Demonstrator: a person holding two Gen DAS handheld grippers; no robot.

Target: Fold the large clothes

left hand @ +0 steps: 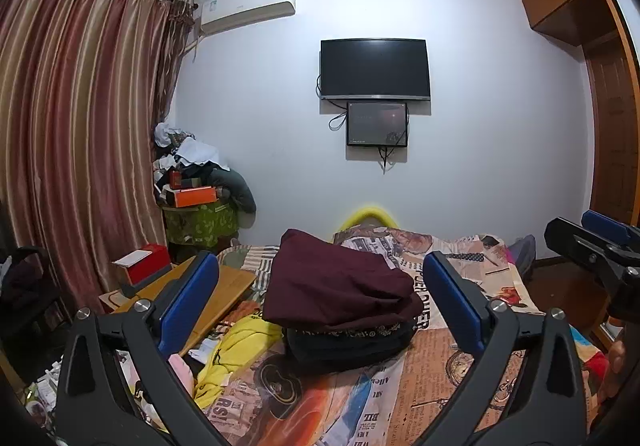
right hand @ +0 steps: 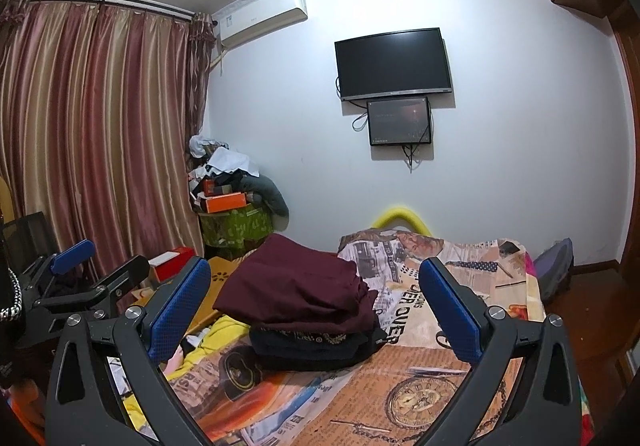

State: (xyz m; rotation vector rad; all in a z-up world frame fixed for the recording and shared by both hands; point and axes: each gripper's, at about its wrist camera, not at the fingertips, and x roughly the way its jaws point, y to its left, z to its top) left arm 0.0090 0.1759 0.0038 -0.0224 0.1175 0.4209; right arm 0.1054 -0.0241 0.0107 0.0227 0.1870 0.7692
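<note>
We are seeing a folded maroon garment (left hand: 336, 282) lying flat atop a folded black garment (left hand: 348, 342), both stacked and resting on the patterned bedspread (left hand: 440, 378).

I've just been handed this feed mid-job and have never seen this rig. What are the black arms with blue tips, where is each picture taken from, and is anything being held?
There is no robot: a person holds a two-finger gripper in each hand, with a camera on each looking forward along its blue-padded fingers. In the left wrist view you see the left gripper; in the right wrist view the right gripper. Each also shows in the edge of the other's picture. Both are open and hold nothing. Ahead lies a bed with a printed cover. On it is a folded maroon garment stacked on a folded black garment. A crumpled yellow garment lies at the bed's left edge, seemingly not yet folded. On the far wall hangs a television.
</note>
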